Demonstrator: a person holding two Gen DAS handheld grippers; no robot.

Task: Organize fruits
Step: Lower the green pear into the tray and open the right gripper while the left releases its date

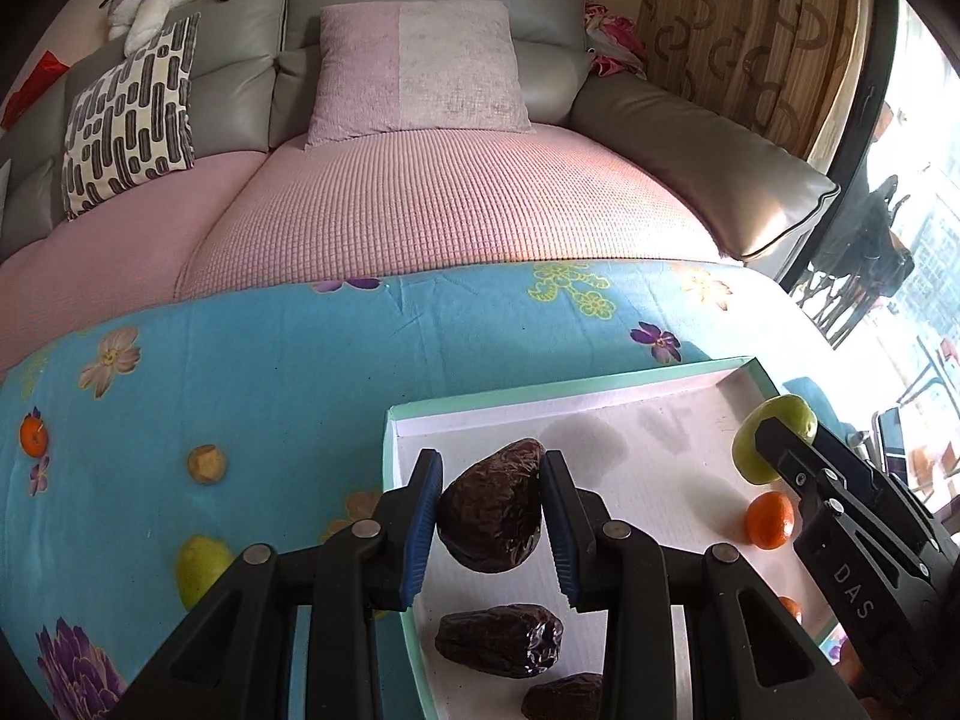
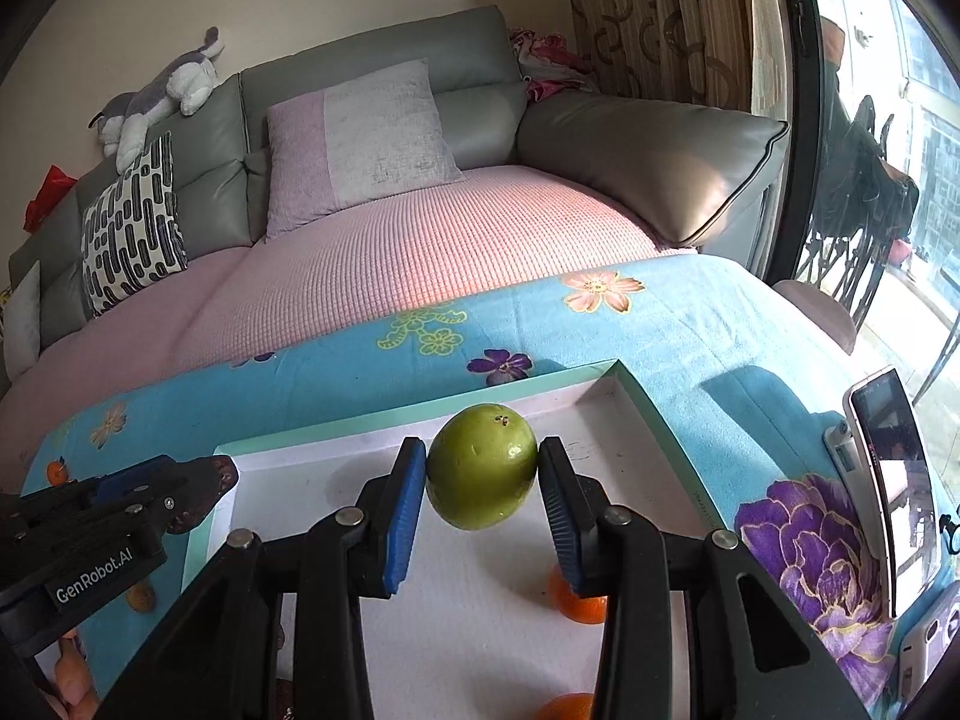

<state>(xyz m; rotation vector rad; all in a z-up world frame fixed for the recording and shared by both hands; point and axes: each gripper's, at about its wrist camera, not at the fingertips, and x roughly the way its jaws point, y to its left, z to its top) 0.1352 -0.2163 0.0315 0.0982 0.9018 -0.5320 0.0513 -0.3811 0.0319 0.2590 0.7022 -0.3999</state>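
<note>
Two grippers are each clamped on a piece of fruit above the white tray [image 1: 660, 468]. The left gripper [image 1: 491, 516] holds a dark, wrinkled date [image 1: 489, 507] between its blue pads, pinched on both sides and lifted clear of the tray floor near the tray's left wall. Just below it, two more dates lie on the tray floor, one [image 1: 499, 640] near the left wall and another [image 1: 564, 697] partly cut off at the lower edge of the view.

The right gripper [image 2: 483, 474] grips a green round fruit [image 2: 482, 466] between its pads, held off the floor toward the far right corner of the tray. Beneath and just right of that fruit a small orange [image 2: 579, 600] sits on the tray floor, and a second orange [image 2: 564, 707] shows at the bottom edge.

Outside the tray, on the blue flowered cloth [image 1: 270, 372], a yellow-green fruit [image 1: 201, 564] lies just left of the left gripper's arm, a small brownish fruit [image 1: 207, 463] lies farther out, and a tiny orange one [image 1: 33, 437] lies near the cloth's left edge. A phone [image 2: 894, 480] stands propped to the right of the tray. Beyond the cloth is a grey sofa [image 1: 690, 132] with a pink cover.
</note>
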